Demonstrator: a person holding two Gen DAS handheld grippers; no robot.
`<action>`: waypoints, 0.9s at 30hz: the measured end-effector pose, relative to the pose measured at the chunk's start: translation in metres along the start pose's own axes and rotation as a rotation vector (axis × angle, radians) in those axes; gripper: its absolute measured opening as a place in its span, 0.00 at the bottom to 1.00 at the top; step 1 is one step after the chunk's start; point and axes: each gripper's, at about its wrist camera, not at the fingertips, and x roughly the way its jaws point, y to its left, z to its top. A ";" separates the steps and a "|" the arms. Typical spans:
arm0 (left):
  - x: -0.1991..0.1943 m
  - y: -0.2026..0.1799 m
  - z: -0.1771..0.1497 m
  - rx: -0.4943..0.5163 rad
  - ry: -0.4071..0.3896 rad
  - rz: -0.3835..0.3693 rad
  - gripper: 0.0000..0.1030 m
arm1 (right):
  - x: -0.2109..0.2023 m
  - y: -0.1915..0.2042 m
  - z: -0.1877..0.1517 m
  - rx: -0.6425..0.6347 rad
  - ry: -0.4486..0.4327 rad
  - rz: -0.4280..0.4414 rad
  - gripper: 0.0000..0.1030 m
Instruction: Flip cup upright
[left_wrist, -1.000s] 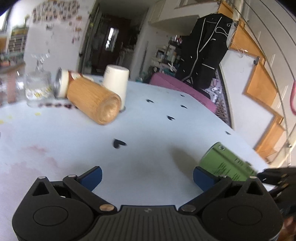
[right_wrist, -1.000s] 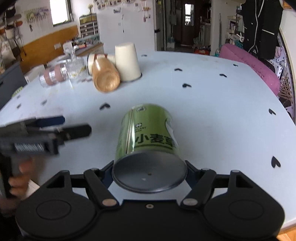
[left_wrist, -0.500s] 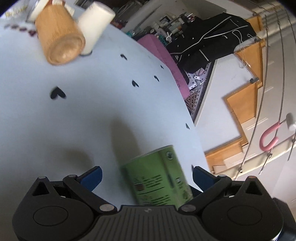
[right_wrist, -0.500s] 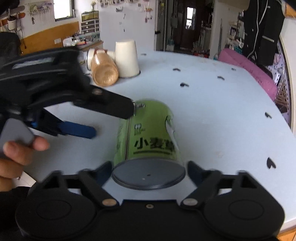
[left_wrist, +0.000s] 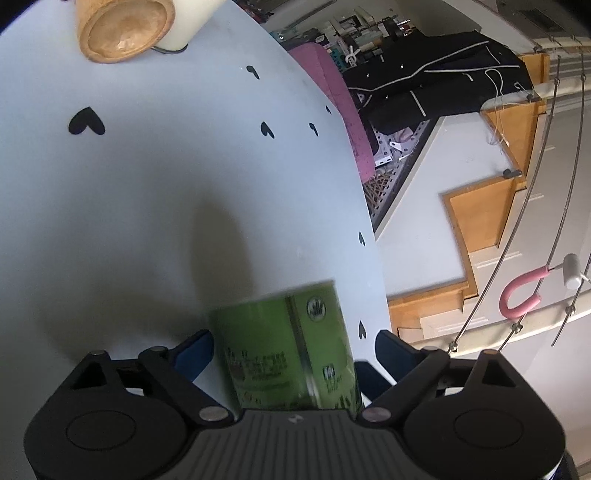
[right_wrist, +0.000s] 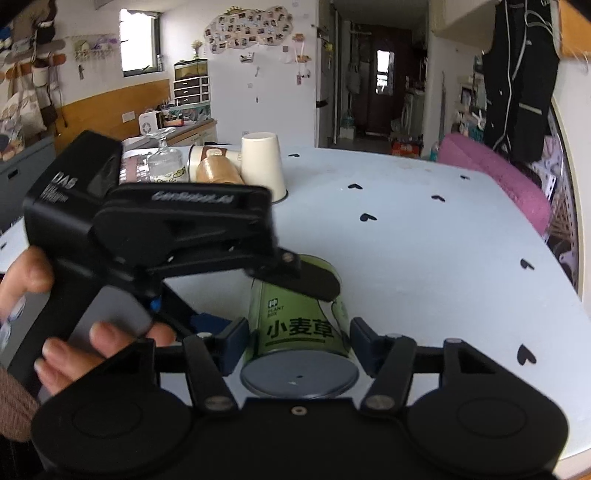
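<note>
The green cup (right_wrist: 300, 332) lies on its side on the table (right_wrist: 424, 258), its flat base toward the right gripper (right_wrist: 297, 341), whose fingers stand apart on either side of it without clamping. The left gripper (left_wrist: 293, 349) straddles the cup from the side, fingers also spread. Near the far edge stand a white cup (right_wrist: 263, 162), a wooden cup (right_wrist: 218, 171) and a glass (right_wrist: 164, 162).

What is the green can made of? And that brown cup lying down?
Green can: probably metal with a glossy printed label; its flat grey end and side seam suggest tin. Brown cup: looks like wood or bamboo, matte, with a grainy tan inside.
</note>
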 end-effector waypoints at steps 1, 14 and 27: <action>0.000 0.000 0.000 0.001 0.000 0.001 0.86 | -0.001 0.002 -0.001 -0.009 -0.003 -0.003 0.60; -0.026 -0.049 -0.019 0.408 -0.163 0.027 0.72 | -0.012 0.005 -0.010 -0.054 -0.035 -0.038 0.59; -0.027 -0.071 -0.061 0.719 -0.207 0.074 0.79 | 0.001 0.000 -0.044 0.015 -0.095 -0.058 0.56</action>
